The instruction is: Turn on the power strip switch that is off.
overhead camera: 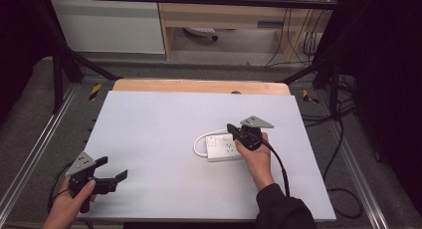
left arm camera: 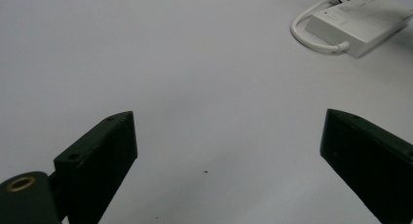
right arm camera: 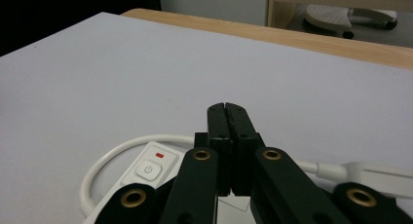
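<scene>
We find the left gripper point(overhead camera: 115, 180) at seven o'clock on the tabletop point(overhead camera: 149, 139), jaws spread, pinching nothing, apparently parked clear of the work. The power strip point(overhead camera: 225, 148) lies right of centre, at about four o'clock, its white cord point(overhead camera: 200, 142) looped beside it. The right gripper point(overhead camera: 232, 128) hangs over the strip, jaws pressed together, likely to press the switch point(right arm camera: 149, 170). We read no brand; the switch bears a power symbol.
</scene>
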A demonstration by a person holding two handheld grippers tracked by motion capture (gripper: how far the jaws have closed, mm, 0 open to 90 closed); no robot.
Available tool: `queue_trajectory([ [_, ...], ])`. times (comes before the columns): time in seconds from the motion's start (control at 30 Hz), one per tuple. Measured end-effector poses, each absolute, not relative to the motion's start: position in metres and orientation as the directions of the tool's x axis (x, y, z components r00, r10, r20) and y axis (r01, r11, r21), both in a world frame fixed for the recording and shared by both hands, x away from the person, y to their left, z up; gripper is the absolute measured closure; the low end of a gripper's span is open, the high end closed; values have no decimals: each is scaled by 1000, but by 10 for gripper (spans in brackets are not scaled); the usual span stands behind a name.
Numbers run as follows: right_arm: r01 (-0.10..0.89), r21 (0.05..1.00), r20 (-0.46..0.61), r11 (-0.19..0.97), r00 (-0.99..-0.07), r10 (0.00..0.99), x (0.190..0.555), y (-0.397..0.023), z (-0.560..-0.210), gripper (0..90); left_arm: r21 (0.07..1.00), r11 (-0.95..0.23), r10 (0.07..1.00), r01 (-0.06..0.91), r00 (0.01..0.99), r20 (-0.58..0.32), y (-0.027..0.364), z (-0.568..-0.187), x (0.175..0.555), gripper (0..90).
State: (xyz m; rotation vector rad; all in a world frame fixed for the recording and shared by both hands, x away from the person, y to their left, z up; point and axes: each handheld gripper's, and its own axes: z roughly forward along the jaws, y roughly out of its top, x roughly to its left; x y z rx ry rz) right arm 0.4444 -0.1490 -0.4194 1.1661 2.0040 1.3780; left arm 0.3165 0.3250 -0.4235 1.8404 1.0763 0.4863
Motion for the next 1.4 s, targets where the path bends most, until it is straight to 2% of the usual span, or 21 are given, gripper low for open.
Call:
queue_trajectory([
  [0.97, 492, 850, 122, 189, -532, 838, 447, -140, -442, 900, 860, -197, 835, 470, 541, -104, 325, -423, 316, 66],
  [1.4, 497, 848, 131, 185, -534, 835, 447, -138, -445, 900, 860, -197, 835, 470, 541, -104, 325, -423, 316, 66],
])
